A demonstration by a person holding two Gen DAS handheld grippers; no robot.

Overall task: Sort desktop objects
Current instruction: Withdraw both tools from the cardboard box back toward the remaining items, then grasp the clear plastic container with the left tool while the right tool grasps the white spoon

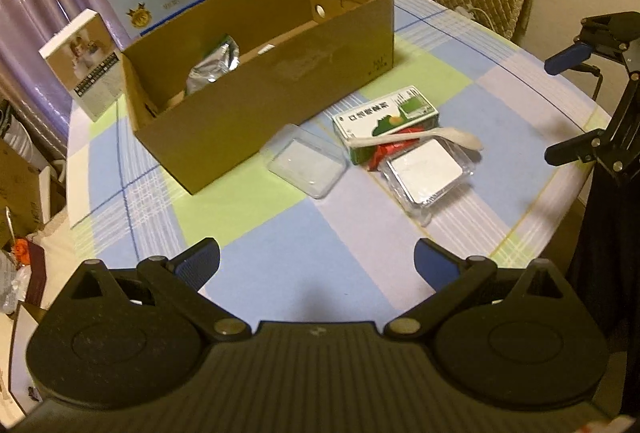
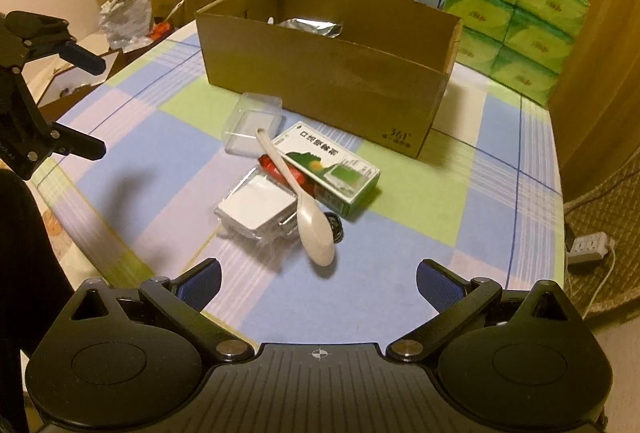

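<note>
We hold our left claw [image 1: 318,261] and right claw [image 2: 319,279] spread wide and empty above the tabletop's [image 1: 280,233] near edge.

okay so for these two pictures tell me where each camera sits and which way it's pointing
Left wrist: on the left gripper, low over the table's near edge, facing the cardboard box; its own open fingers show below, the right gripper at right.
Right wrist: on the right gripper, facing the spoon and green carton; own open fingers below, left gripper at left.
Shared: box, carton, spoon, clear lid, checked tablecloth.
</note>
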